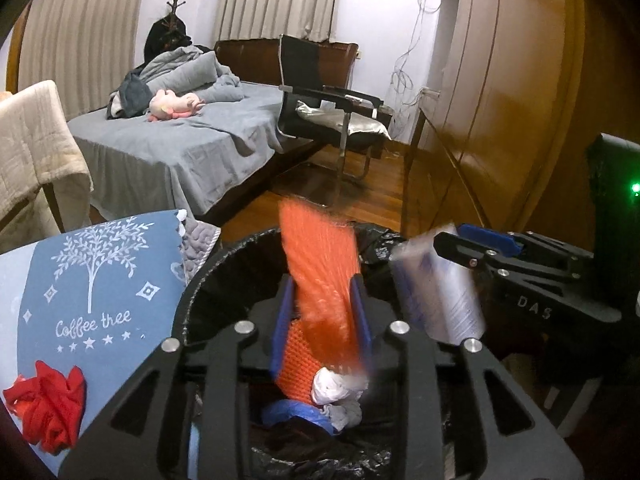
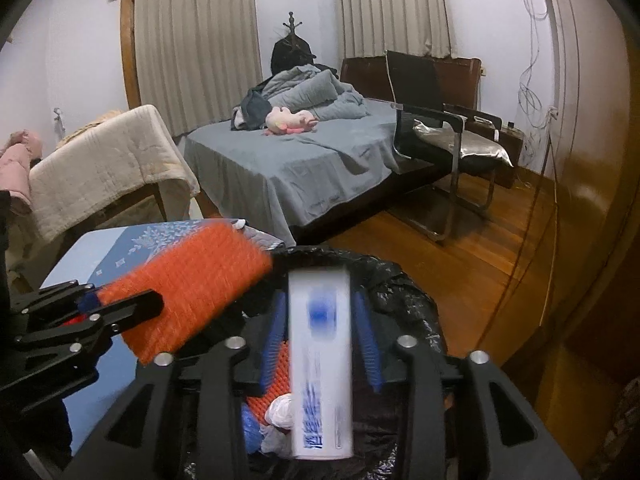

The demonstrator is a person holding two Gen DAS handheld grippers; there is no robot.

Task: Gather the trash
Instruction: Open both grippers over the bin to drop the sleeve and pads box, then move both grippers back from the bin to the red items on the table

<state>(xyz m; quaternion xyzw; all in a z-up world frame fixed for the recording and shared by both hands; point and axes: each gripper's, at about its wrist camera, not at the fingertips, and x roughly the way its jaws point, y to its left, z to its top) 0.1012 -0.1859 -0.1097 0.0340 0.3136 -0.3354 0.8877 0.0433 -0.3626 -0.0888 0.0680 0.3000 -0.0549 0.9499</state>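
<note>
The blue cloth at about eight o'clock in the left wrist view bears the white words "Coffee tree" in a looping script, below a white tree motif, with a row of small stars beneath the words and diamond marks around the tree. At about three o'clock in the same view, the black body of the right gripper carries the pale letters "DAS". In the right wrist view, at about six o'clock, the white packet shows blue print and a blue mark, but motion blur leaves it unreadable. The same blue cloth appears at about nine o'clock there, its wording hidden.
</note>
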